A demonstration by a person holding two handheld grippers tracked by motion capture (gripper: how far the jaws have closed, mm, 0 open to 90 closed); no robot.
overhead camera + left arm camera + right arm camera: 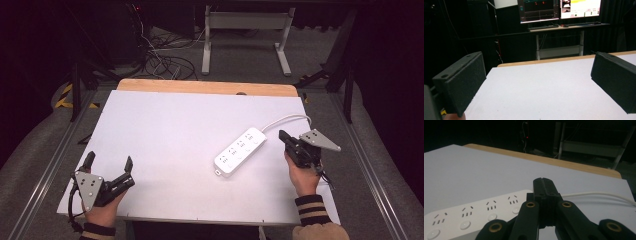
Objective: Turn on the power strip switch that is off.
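Observation:
A white power strip (240, 151) with several sockets and round buttons lies slantwise on the white table (175, 130), right of centre. Its white cord (290, 119) curves off toward the right edge. My right gripper (283, 135) hovers just right of the strip's far end, jaws pressed together with nothing between them. In the right gripper view the shut gripper (542, 180) points over the power strip (474, 216), and the cord (599, 194) runs off to the right. My left gripper (108, 161) rests at the near left corner, jaws spread wide and empty; its pads (461, 82) frame bare tabletop.
The table's wooden far edge (205, 87) borders a dark floor with tangled cables (165, 62) and a white desk frame (245, 35). In the left gripper view, monitors (559, 8) stand on a desk beyond the table.

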